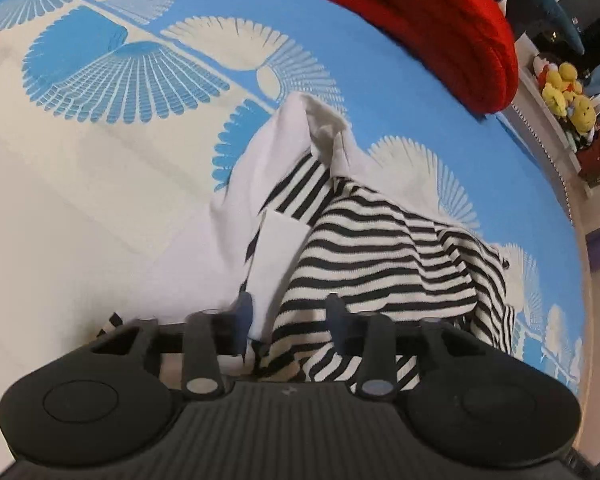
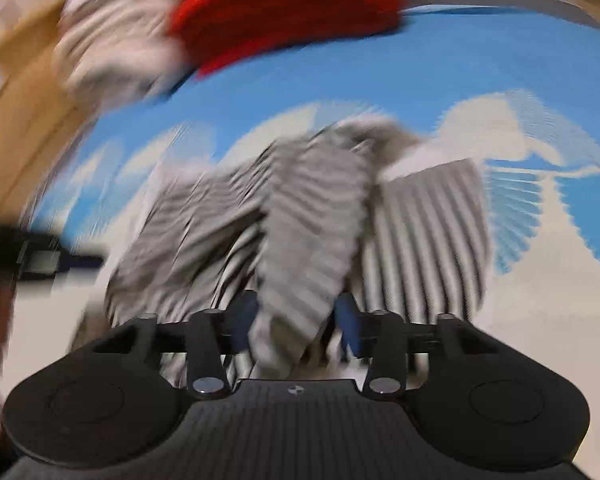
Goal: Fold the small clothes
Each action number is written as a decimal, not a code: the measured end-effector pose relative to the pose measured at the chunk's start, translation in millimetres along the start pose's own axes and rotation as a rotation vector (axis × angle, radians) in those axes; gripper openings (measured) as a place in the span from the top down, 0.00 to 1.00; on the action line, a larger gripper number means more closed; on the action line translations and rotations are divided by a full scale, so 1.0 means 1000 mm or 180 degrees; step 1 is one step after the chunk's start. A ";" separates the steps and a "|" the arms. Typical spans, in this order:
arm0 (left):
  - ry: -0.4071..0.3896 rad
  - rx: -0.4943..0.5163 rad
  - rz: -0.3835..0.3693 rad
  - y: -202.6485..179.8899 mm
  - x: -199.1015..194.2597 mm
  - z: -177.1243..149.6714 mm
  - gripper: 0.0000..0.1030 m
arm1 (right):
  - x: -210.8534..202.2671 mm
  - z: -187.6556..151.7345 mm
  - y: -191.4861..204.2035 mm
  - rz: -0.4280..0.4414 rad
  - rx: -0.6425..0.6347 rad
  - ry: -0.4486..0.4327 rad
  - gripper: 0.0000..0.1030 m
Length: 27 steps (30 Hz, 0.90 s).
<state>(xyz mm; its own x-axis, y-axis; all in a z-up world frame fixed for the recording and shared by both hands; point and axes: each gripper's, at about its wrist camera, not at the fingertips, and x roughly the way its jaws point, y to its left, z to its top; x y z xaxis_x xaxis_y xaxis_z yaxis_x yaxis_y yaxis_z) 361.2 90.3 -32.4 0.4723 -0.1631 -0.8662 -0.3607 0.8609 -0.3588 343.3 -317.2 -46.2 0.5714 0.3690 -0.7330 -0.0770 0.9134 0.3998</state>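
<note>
- Striped black-and-white cloth, the small garment (image 1: 364, 240), lies rumpled on the blue-and-cream bedspread (image 1: 100, 152), its white lining turned up in a peak; we judge no fold is set yet.
- Left gripper (image 1: 288, 320) stands with its jaws partly apart; cloth lies between them, but the pads do not appear to press it. Risk: we lift and the edge simply slides out.
- Right gripper (image 2: 296, 320) also stands partly apart, with a bunched ridge of the garment (image 2: 312, 220) rising between the fingers. That view is badly smeared, so we cannot confirm any contact.
- Risk: closing on the ridge catches several layers at once, and the fold comes out crooked.
- Risk: uneven pull between the two hands drags the garment across the bedspread instead of laying it flat.
- Red cloth (image 1: 420, 20) sits well apart near the far edge; we see little chance of snagging it.
</note>
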 end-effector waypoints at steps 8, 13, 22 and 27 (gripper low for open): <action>0.0273 0.0035 0.0075 -0.008 0.032 -0.006 0.75 | 0.047 -0.005 -0.022 -0.0144 0.0953 0.0117 0.66; -0.0341 0.0235 -0.0335 -0.019 -0.003 0.001 0.97 | 0.011 0.007 -0.016 0.0251 0.1060 -0.0450 1.00; 0.0256 -0.0143 0.0135 0.014 0.027 -0.002 0.96 | 0.005 -0.015 -0.044 -0.0546 0.1183 0.0130 1.00; -0.0023 0.0052 0.0110 0.001 0.011 0.003 0.79 | 0.011 -0.008 -0.023 -0.0494 0.0858 0.0178 0.95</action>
<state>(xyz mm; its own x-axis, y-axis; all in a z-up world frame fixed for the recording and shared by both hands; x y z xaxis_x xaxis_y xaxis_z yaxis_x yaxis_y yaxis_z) 368.4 90.5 -41.6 0.4655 -0.1297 -0.8755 -0.3639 0.8737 -0.3229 344.3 -333.1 -68.0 0.5129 0.2444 -0.8229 0.2312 0.8839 0.4066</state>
